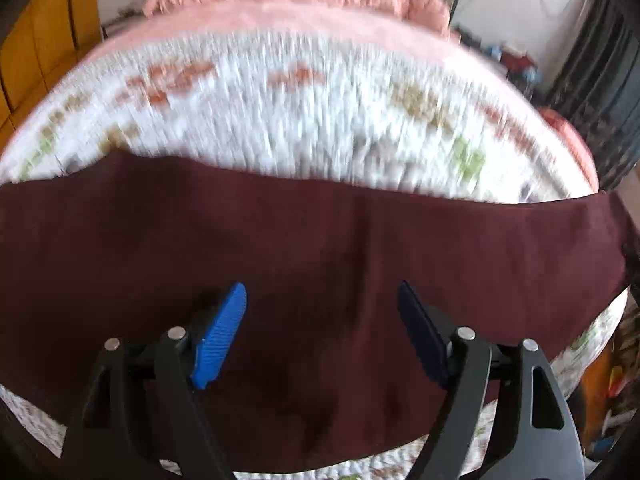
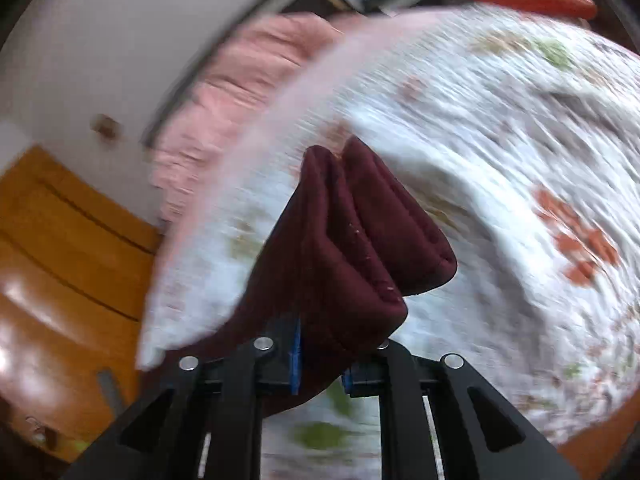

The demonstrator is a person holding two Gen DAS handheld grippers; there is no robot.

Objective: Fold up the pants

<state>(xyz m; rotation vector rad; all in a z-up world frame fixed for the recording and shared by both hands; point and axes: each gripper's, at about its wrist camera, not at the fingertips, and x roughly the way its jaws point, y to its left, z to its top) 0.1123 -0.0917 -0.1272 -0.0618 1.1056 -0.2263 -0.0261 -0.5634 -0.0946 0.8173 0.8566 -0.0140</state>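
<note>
the left gripper (image 1: 322, 300) is hovering with its two blue-padded fingers (image 1: 219, 336) spread wide apart, nothing lying between them, and its black linkage arms are splaying out toward the lower corners of the left wrist view. the right gripper (image 2: 320, 356) is pinching with its jaws drawn close, and its blue pads (image 2: 296, 356) are showing only as thin edges on either side of what it is clamping, a bunched fold of maroon pants (image 2: 344, 240). its black linkage arms are standing nearly upright and close together.

Black tool (image 1: 322, 300), ribbed blue pads (image 1: 222, 334)
</note>
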